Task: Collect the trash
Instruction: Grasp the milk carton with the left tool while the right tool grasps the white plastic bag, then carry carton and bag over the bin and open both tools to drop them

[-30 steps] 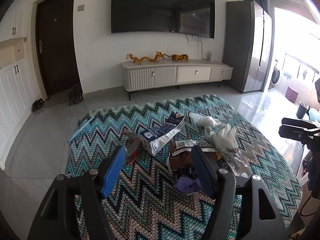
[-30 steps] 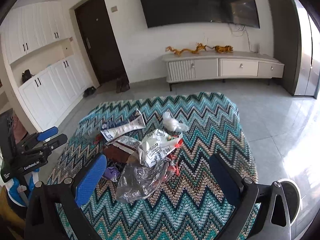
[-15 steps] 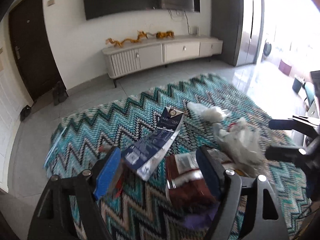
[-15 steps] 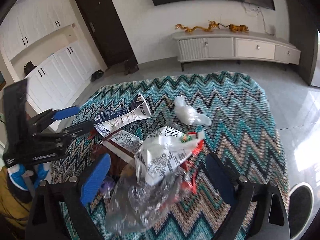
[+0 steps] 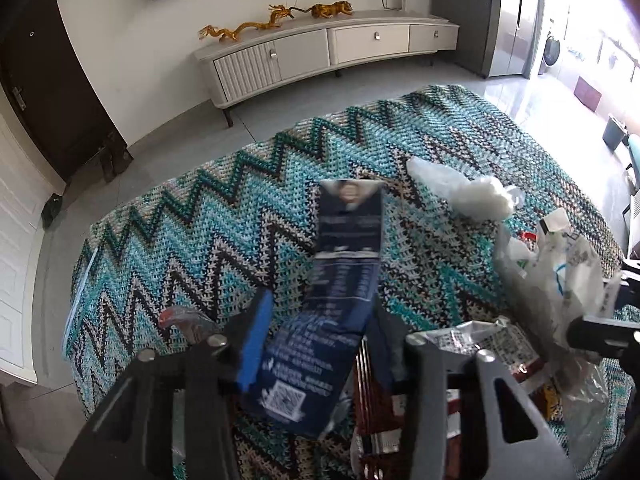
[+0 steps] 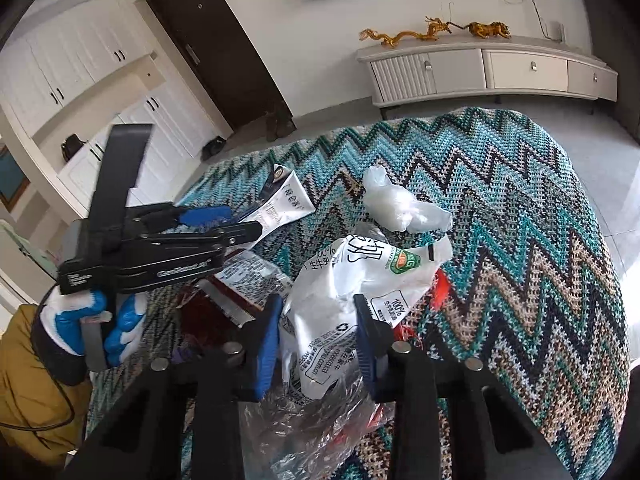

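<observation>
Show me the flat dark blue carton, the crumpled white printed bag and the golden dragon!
Flat dark blue carton [image 5: 348, 248], left wrist view, on its upper printed panel.
Crumpled white printed bag [image 6: 352, 276], right wrist view, on its wrinkled middle.
Golden dragon [image 5: 244, 28], left wrist view, on its long body.

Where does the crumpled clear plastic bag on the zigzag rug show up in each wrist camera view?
Left wrist: crumpled clear plastic bag, right of centre, beyond the dark blue carton.
Right wrist: the bag, centre, beyond the white printed bag.
Shared landmark: white TV cabinet.
</observation>
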Motion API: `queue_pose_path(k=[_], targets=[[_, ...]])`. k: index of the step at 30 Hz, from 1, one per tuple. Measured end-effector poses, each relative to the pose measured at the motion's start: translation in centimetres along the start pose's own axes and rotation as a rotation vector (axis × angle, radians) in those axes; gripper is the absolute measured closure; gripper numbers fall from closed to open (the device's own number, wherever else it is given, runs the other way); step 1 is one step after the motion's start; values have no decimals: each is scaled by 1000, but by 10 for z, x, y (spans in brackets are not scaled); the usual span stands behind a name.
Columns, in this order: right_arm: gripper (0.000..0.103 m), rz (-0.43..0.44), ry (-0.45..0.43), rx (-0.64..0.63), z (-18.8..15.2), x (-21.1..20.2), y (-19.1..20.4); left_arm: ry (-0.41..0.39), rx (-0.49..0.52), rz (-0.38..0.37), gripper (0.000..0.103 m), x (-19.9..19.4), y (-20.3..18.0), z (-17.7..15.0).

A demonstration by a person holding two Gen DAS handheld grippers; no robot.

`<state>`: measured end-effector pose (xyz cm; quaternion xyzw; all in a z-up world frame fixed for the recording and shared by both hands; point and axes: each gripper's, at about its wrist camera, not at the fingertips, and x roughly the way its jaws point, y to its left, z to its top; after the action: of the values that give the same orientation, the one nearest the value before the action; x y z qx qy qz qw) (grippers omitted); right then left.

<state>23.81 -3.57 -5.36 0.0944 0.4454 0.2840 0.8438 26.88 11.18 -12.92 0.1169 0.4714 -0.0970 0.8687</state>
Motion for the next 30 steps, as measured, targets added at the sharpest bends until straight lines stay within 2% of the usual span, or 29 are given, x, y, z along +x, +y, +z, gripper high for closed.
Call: queue_pose_path(k=[1,5,6,7,17,23,30], targets=[[73,4,-9,-2,-1,-4,1,-1,0,1,69,-2,-1,-1],[74,21,-38,-12,-8,-20,7,-19,-23,6,72,-13,2,-2],[74,24,-47,-17,-9,-25,11,-27,-33,11,85,-18,3,-3],[74,27,-54,-21,-10,-29,13,-28,-42,9,92,-22,5,-3],[75,67,-133,-65,-26,-83,34,-130,-127,-5,93,-92,18,-22],[75,83,-182,-88,-33,-113,43,-192,-140,10,93,-136,14,-34],[75,80,-232,-83,-46,-148,35,-252,-132,13,93,-181,-1,-35]])
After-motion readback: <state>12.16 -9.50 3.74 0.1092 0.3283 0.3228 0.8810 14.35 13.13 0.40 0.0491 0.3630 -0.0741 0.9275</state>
